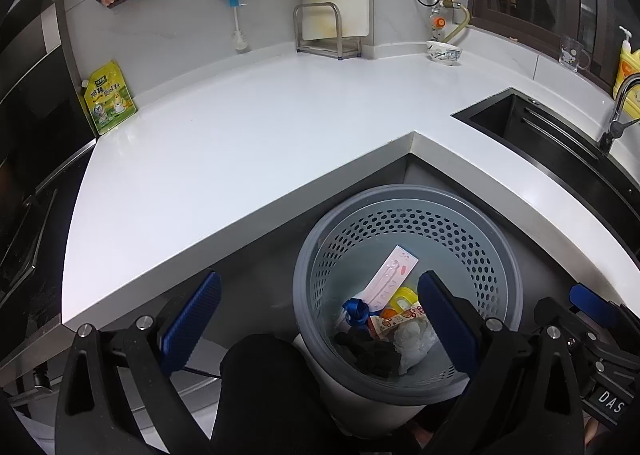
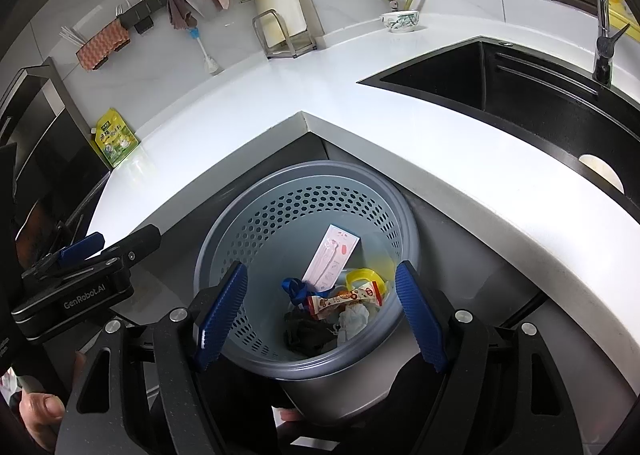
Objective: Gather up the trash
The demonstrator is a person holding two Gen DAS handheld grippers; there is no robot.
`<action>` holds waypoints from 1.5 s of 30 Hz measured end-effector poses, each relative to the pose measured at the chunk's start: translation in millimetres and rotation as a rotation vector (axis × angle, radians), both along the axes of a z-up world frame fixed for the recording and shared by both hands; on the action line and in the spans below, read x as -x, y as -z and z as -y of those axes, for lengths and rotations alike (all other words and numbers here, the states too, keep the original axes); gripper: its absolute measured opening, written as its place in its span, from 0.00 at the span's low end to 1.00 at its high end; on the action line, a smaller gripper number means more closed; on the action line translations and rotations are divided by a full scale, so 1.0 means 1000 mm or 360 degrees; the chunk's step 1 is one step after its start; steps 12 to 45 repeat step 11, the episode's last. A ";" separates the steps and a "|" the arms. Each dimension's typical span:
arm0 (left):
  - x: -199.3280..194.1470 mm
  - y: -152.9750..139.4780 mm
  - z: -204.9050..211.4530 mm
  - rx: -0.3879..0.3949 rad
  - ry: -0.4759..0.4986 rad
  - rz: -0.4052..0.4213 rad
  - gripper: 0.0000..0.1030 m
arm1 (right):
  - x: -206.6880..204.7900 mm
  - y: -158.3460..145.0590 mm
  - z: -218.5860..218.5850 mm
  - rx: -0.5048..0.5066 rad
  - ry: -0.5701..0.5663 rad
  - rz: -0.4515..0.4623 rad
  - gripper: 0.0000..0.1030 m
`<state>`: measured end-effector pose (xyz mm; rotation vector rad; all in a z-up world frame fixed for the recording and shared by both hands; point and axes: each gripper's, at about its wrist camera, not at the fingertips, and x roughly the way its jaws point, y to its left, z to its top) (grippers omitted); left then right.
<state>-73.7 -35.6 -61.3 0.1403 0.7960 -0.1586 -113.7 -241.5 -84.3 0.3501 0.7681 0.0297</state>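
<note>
Both grippers hung over the perforated bin [image 2: 304, 215], which stood on the floor in the inner corner of the bench [image 1: 240, 143]. The left gripper [image 1: 320, 331] and the right gripper [image 2: 320, 315] each had their fingers spread wide, with nothing between them. The trash lay at the bin's bottom: a pink card [image 2: 332, 259], a snack wrapper [image 2: 344, 297], a crumpled tissue [image 2: 354, 319], a blue ribbon [image 2: 294, 289]. Collection looked nearly finished. A green pouch [image 1: 110, 97] leaned at the bench's left edge; whether it counted as trash was unclear, and if so the next move would call for a reach there.
</note>
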 end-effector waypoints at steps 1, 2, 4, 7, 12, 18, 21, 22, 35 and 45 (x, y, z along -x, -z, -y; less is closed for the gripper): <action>0.000 0.000 0.000 0.0001 -0.0001 0.0000 0.94 | 0.000 0.000 0.000 -0.0002 0.0001 0.0000 0.71; 0.000 0.000 0.000 0.0003 -0.0001 -0.0001 0.94 | 0.000 0.000 0.000 -0.0003 0.0002 -0.0002 0.71; 0.000 0.000 0.000 0.0004 -0.0007 -0.0007 0.94 | 0.000 0.001 -0.001 -0.0005 0.0004 -0.0003 0.71; -0.002 0.000 -0.001 0.0005 -0.0019 -0.0014 0.94 | 0.000 0.001 -0.001 -0.0003 0.0003 -0.0002 0.71; -0.003 0.000 -0.001 0.0009 -0.0027 -0.0020 0.94 | 0.000 0.001 -0.001 -0.0004 0.0003 -0.0002 0.71; -0.003 0.000 -0.001 0.0009 -0.0027 -0.0020 0.94 | 0.000 0.001 -0.001 -0.0004 0.0003 -0.0002 0.71; -0.003 0.000 -0.001 0.0009 -0.0027 -0.0020 0.94 | 0.000 0.001 -0.001 -0.0004 0.0003 -0.0002 0.71; -0.003 0.000 -0.001 0.0009 -0.0027 -0.0020 0.94 | 0.000 0.001 -0.001 -0.0004 0.0003 -0.0002 0.71; -0.003 0.000 -0.001 0.0009 -0.0027 -0.0020 0.94 | 0.000 0.001 -0.001 -0.0004 0.0003 -0.0002 0.71; -0.003 0.000 -0.001 0.0009 -0.0027 -0.0020 0.94 | 0.000 0.001 -0.001 -0.0004 0.0003 -0.0002 0.71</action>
